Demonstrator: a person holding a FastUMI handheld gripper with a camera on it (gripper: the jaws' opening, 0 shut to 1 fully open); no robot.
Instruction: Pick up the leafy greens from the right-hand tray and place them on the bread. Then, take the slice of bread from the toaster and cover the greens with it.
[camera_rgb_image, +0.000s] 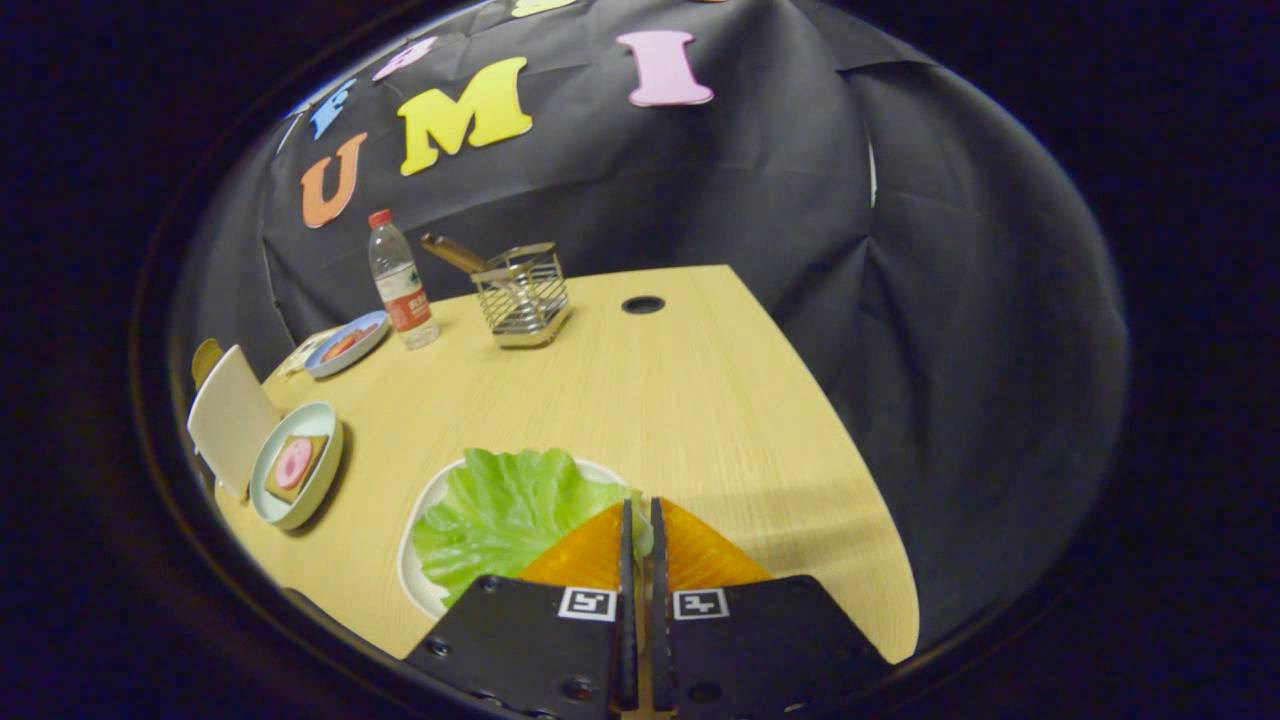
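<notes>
black cloth hangs behind a pale wooden worktop (660, 400) whose right edge curves away close beside the fingers. the gripper (640, 525) has its fingers drawn nearly together, only a thin slit between them, and the right edge of the leafy greens (510, 510) appears pinched in that slit; the leaf lies spread over its white tray (412, 570), just ahead and to the left of the fingers. the grip looks shallow, on the rim of the leaf only, so i judge a slow, straight lift best, letting the leaf peel off the tray before any sideways travel. the target bread (295, 465), with a pink slice on it, sits in a pale green dish (325, 470) well to the left, beside a white toaster (230, 420). open worktop lies between tray and dish, so the carry has free room. farther back stand a blue plate (350, 342), a water bottle (400, 280) and a wire holder (522, 295), all well clear of that path. keep away from the near right edge.
</notes>
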